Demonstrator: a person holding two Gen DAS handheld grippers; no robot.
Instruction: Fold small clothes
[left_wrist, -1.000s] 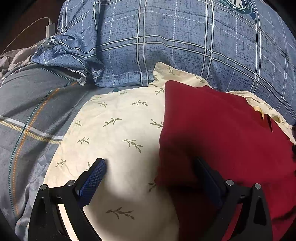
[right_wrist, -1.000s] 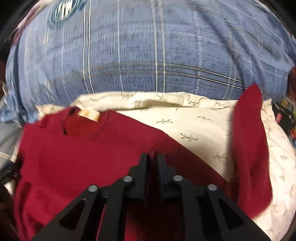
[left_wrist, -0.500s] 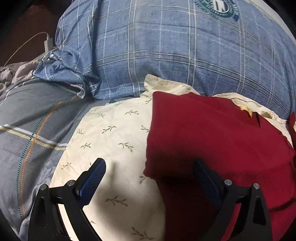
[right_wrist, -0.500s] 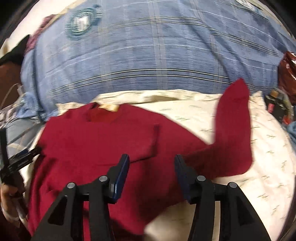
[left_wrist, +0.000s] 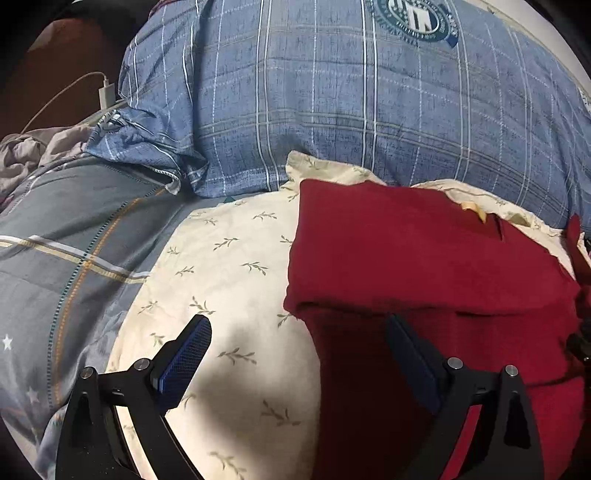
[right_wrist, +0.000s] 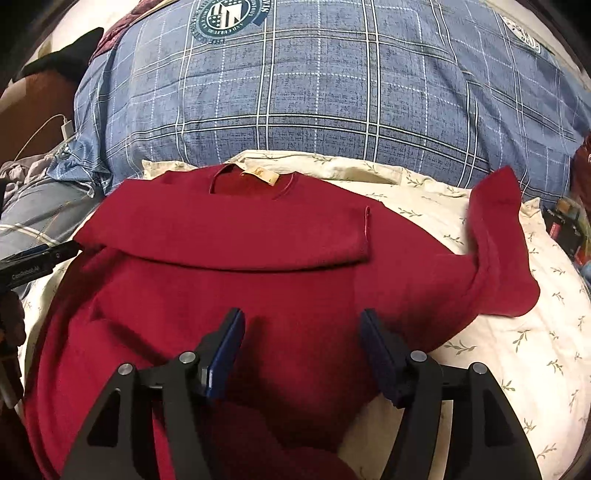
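A dark red sweater (right_wrist: 236, 280) lies neck-away on a cream leaf-print pillow (right_wrist: 517, 350). Its left sleeve (right_wrist: 236, 236) is folded flat across the chest. Its right sleeve (right_wrist: 495, 243) lies spread out to the right. My right gripper (right_wrist: 301, 345) is open and empty, hovering over the sweater's lower body. My left gripper (left_wrist: 299, 354) is open and empty at the sweater's left edge (left_wrist: 406, 266), one finger over the pillow (left_wrist: 229, 266), the other over the red cloth. The left gripper also shows at the left edge of the right wrist view (right_wrist: 37, 258).
A big blue plaid duvet (right_wrist: 332, 92) rises behind the pillow. A grey striped bedsheet (left_wrist: 66, 236) lies to the left, with a white charger and cable (left_wrist: 105, 92) beyond it. Small boxes (right_wrist: 565, 229) sit at the far right.
My right gripper let go of the left sleeve, opened and pulled back; the sleeve now lies across the chest. My left gripper drew back slightly and stayed open.
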